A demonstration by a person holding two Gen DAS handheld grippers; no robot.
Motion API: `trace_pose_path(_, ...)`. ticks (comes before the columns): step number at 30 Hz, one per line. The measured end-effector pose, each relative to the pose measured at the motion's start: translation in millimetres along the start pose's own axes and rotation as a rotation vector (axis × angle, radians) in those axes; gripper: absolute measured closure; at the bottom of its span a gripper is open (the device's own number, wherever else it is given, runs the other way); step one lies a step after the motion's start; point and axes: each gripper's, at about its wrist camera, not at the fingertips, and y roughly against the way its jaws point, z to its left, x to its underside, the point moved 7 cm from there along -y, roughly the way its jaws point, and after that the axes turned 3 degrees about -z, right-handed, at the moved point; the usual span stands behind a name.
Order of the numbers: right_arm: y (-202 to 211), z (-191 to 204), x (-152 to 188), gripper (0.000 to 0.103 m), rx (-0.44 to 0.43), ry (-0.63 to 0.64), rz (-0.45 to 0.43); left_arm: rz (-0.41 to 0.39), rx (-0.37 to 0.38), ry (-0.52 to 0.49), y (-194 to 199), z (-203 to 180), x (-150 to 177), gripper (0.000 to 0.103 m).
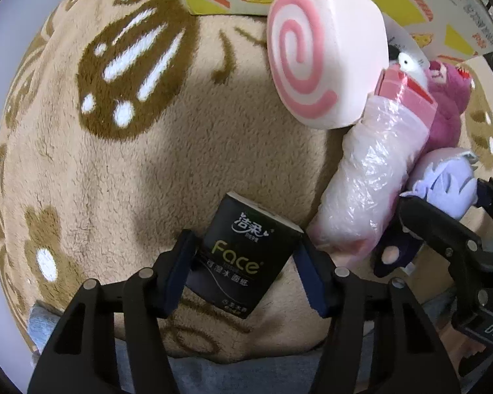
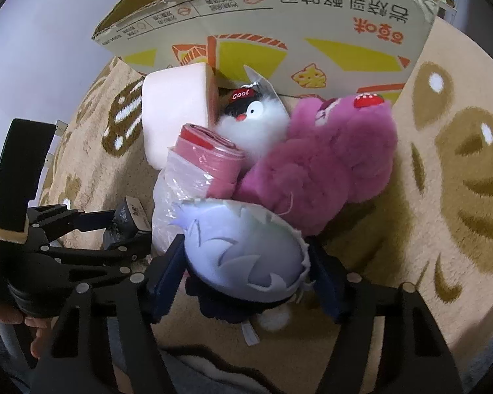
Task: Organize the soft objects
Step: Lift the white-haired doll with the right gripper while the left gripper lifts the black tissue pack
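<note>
Left gripper: jaws closed onto a black tissue pack, one blue pad on each long side; the pack's long axis runs forward and slightly leftward from the gripper, printed face up, its near end between the pads and its far end over the beige rug. Right gripper: jaws closed around a lavender plush, clamped on its two flanks; the rounded head bulges forward beyond the fingertips, its dark lower part hanging back toward the gripper. Ahead of the right gripper, touching the lavender plush: a plastic-wrapped pink roll, long axis running away from the gripper, red-capped end farthest; beside it to the right, a magenta plush, lying aslant. Beyond these, a white penguin plush with a "Cool" cap, and a pink-swirl cushion tipped on edge, spiral face toward the left gripper. Farthest forward, a printed cardboard box against the heap.
</note>
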Motion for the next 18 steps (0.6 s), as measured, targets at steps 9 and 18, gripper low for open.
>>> trace_pose_path(9,25,-5,-1,0.036,0.011,0.02,-0.065,-0.13,-0.025,0.019,35,23,5,0.046)
trace_pose_path(18,86,-18,-20,0.036,0.034,0.008,-0.288,-0.411,-0.051,0.068,97,35,-2,0.047)
